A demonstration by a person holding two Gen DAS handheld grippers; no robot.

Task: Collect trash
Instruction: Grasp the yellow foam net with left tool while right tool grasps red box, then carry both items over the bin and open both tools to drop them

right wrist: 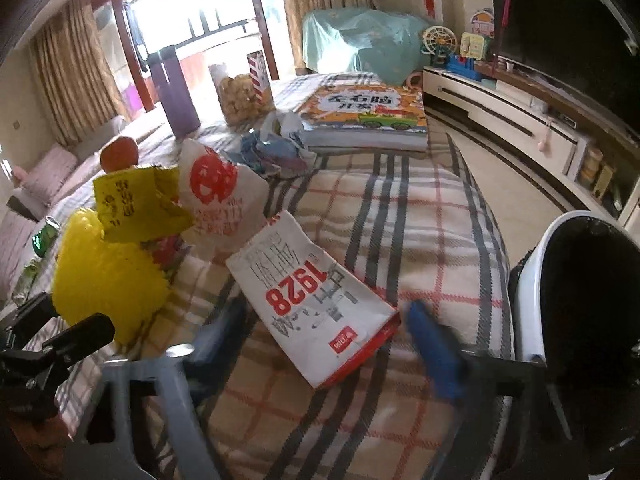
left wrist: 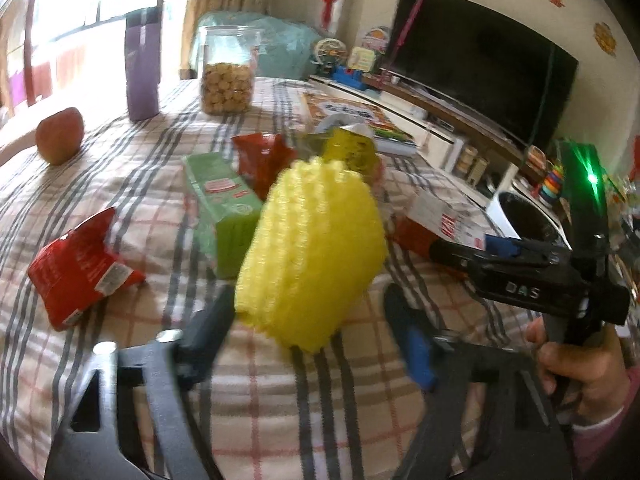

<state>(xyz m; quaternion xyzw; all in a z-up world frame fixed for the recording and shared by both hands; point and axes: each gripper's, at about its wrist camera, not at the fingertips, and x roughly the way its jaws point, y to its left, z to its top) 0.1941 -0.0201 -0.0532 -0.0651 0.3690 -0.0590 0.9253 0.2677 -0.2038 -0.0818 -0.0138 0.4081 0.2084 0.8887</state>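
Left hand-held gripper [left wrist: 308, 312] pinches the yellow foam net [left wrist: 312, 256] — light, squashy, best held mid-body — while the right hand-held gripper [right wrist: 320, 344] gapes empty over the white carton [right wrist: 316, 300].

We see a yellow foam net [left wrist: 310, 256] raised above the tabletop's [left wrist: 120, 168] middle, red wrappers [left wrist: 80, 266] lying flat leftward, a white 1928 packet [right wrist: 316, 304] near the right edge.
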